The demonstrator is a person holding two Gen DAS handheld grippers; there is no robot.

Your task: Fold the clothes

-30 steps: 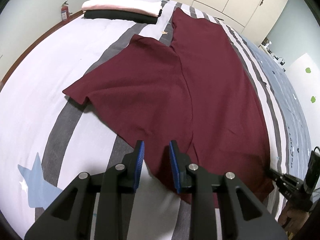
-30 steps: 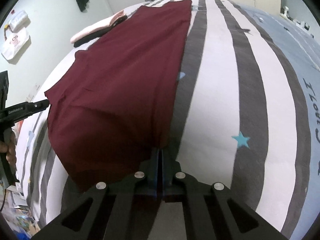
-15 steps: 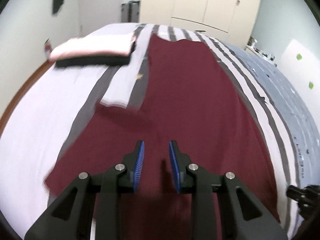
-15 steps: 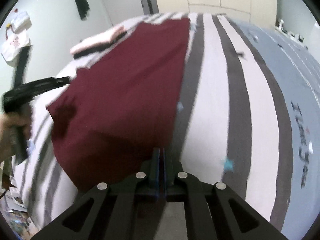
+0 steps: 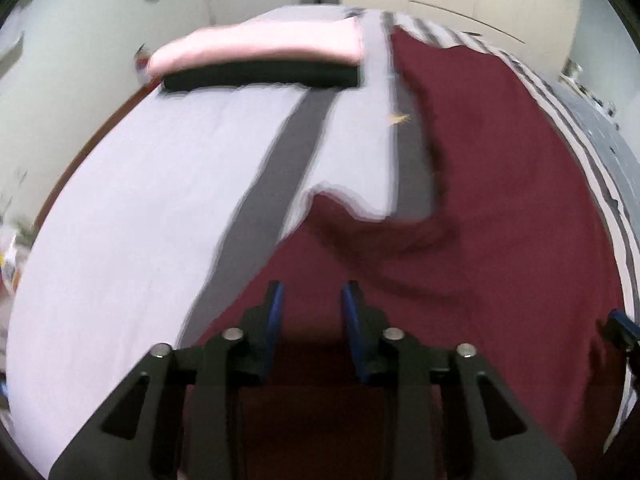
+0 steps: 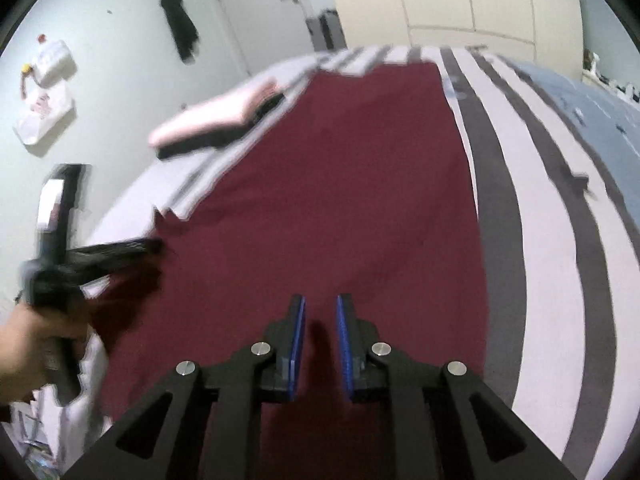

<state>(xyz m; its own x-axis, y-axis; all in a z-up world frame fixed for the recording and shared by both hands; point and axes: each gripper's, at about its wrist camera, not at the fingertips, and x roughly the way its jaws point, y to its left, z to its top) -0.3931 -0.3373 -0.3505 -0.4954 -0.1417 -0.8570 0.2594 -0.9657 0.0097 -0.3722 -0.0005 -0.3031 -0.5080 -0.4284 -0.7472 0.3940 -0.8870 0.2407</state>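
Maroon cloth garment [image 6: 340, 184] lies spread lengthwise on the striped bed [image 6: 532, 216], and both the left claw [image 5: 312, 308] and right claw [image 6: 320, 320] hover over it parted and empty, so any fold should keep edges aligned and flat.

Both wrist cameras look low and close along their own fingers from the near edge of the bed [image 5: 120, 240] toward its far edge and the wardrobe [image 6: 460, 0], sharing the maroon garment [image 6: 340, 180] and the folded stack [image 5: 260, 56] at the far left corner.
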